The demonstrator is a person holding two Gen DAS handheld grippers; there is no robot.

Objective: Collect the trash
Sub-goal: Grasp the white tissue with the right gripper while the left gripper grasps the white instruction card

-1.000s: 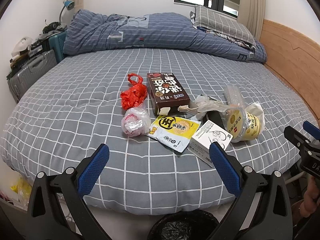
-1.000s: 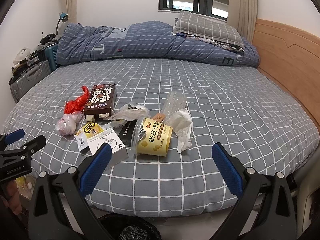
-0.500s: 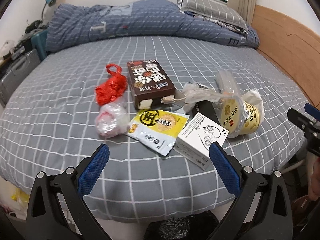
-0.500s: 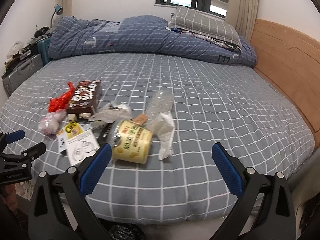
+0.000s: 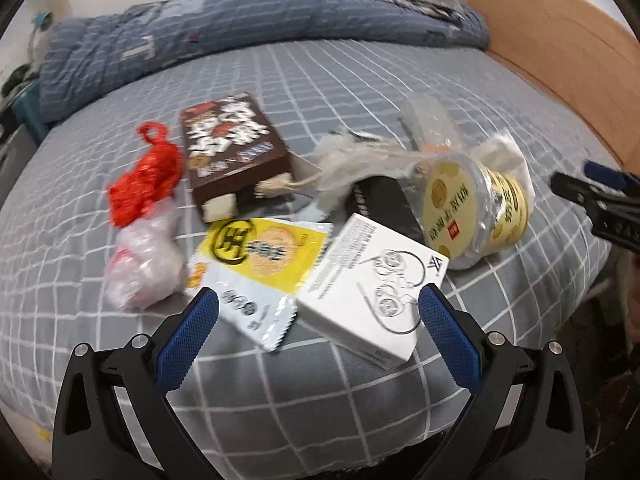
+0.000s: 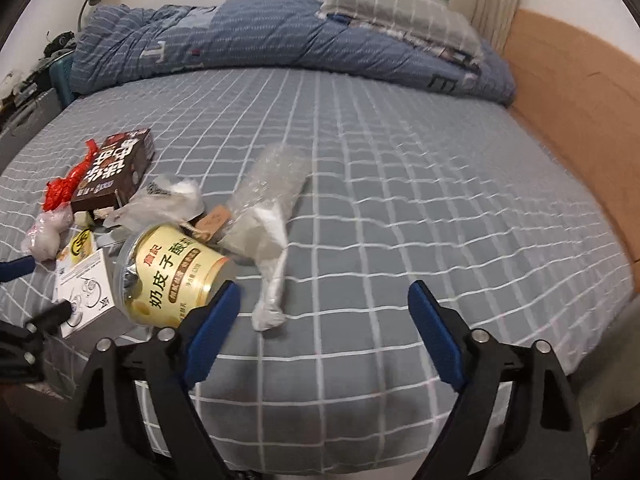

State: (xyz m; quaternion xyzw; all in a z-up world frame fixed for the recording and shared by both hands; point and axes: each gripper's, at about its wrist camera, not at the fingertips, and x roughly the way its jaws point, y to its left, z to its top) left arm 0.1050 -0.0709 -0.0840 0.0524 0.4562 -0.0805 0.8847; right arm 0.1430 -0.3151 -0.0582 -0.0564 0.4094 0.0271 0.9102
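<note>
Left wrist view: the left gripper (image 5: 316, 312) has its jaws spread wide, holding nothing, poised over the near edge of the bed (image 5: 320, 392). Between its blue pads lie a white box (image 5: 372, 296) and a yellow-and-white snack packet (image 5: 260, 268), the box's corner overlapping the packet. Left of the packet sits a crumpled clear bag (image 5: 144, 264), with a red plastic bag (image 5: 146, 180) touching it on the far side. A brown box (image 5: 232, 148) lies just beyond the packet, its near end open. A yellow tub (image 5: 476, 208) lies on its side to the right of the white box, a crumpled clear wrapper (image 5: 360, 164) behind it. The right gripper (image 5: 596, 196) shows at the right edge of the picture.

Right wrist view: the right gripper (image 6: 324, 308) is also spread wide and empty, over the bed's near edge. Its left pad sits just in front of the yellow tub (image 6: 176, 276). A white tissue (image 6: 268, 264) lies between the pads, a clear plastic bottle (image 6: 268, 184) beyond it. The white box (image 6: 86, 292), brown box (image 6: 116, 172) and red plastic bag (image 6: 64, 188) lie toward the bed's left side. A folded blue quilt (image 6: 260, 40) and a grey pillow (image 6: 400, 12) lie along the far edge.
</note>
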